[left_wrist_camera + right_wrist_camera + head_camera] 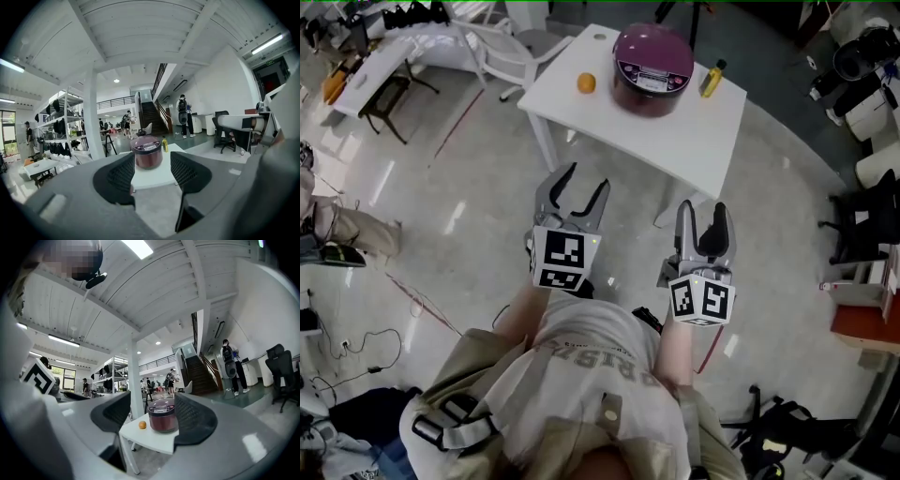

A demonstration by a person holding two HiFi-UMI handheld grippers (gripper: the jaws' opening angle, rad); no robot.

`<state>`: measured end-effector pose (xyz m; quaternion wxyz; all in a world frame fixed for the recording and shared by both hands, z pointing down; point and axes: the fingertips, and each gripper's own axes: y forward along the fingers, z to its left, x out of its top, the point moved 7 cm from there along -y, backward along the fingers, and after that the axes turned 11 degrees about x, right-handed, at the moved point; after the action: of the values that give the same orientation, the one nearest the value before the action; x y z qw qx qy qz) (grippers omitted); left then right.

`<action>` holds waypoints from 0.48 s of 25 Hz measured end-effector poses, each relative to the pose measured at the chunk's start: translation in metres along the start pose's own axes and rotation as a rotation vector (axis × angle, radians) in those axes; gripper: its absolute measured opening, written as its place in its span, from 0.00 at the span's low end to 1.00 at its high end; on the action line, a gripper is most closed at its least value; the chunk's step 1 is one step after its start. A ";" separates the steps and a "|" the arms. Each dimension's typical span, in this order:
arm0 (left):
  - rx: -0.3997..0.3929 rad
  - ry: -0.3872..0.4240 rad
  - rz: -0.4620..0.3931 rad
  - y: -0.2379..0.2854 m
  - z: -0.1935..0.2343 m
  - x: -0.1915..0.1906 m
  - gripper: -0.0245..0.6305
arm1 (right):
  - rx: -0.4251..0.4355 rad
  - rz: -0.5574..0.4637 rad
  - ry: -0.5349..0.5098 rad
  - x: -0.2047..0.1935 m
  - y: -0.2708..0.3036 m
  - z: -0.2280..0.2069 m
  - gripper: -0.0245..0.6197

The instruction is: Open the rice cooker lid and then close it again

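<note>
Rice cooker (652, 70) sits on the white counter (698, 141), well out ahead of the person (600, 375), with its lid (649, 49) down and flat. An orange (586, 83) lies to one side of it and a small yellow bottle (712, 79) to the other, both apart from it. Neither tool is at the counter: the left tool (588, 178) and the right tool (702, 208) are held out side by side in front of the person's chest, over bare floor (487, 187), short of the counter's near edge. Both are released, jaws standing apart with nothing in them. Down each tool's own view the cooker shows small and far off in the gap between the pads (121, 176), untouched. So I'd call this the approach, with the opening step not begun. The next move, as I judge it, calls for closing the distance to the counter and bringing one tool to the near side of the lid, where a pale control panel (652, 81) faces the person. A latch is likely thereabouts, though I can't pick one out from this far. The other tool may need to steady the body so the cooker doesn't slide toward the orange or the bottle when the lid is pushed up.
</note>
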<state>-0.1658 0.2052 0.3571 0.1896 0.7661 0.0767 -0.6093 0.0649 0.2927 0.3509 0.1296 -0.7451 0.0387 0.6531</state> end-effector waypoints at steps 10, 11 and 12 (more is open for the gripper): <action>-0.070 0.021 -0.017 0.078 0.042 0.004 0.42 | -0.038 -0.009 0.013 -0.017 0.079 -0.003 0.45; -0.075 0.025 -0.022 0.084 0.045 0.004 0.42 | -0.038 -0.012 0.012 -0.018 0.086 -0.004 0.45; -0.081 0.030 -0.025 0.090 0.046 0.003 0.42 | -0.039 -0.015 0.012 -0.019 0.092 -0.005 0.45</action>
<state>-0.1756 0.1045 0.3633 0.2116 0.7659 0.1135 -0.5965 0.0462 0.2003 0.3573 0.1198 -0.7517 0.0213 0.6482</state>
